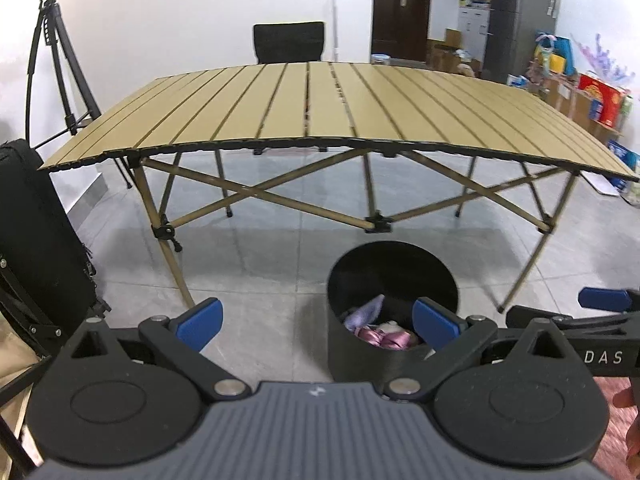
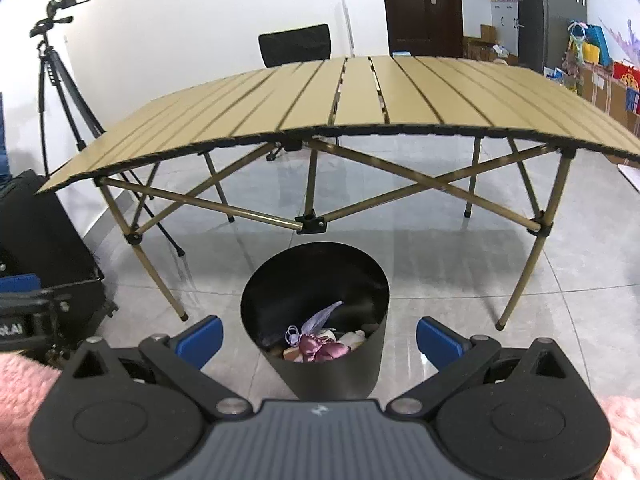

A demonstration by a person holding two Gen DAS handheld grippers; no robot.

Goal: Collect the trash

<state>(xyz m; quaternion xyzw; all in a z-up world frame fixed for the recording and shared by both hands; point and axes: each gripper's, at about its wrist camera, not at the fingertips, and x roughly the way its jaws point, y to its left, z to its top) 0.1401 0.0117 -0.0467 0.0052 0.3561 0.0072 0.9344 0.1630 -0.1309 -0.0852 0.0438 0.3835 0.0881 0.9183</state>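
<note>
A black round bin [image 2: 256, 296] stands on the tiled floor in front of a folding table [image 2: 360, 96]. Inside it lie pink and purple wrappers and other scraps [image 2: 320, 346]. My right gripper [image 2: 318, 340] is open and empty, held above the bin's near side. My left gripper [image 1: 318, 326] is open and empty, to the left of the bin [image 1: 348, 280], whose trash [image 1: 380, 332] shows between its fingers. The right gripper's blue fingertip [image 1: 604, 298] shows at the right edge of the left wrist view. The slatted tan tabletop [image 1: 320, 104] bears nothing.
A black chair [image 1: 289, 42] stands behind the table. A camera tripod [image 2: 52, 80] stands at the left by a black case [image 1: 36, 240]. Boxes and bags [image 1: 592, 96] line the right wall. A dark door [image 2: 420, 4] is at the back.
</note>
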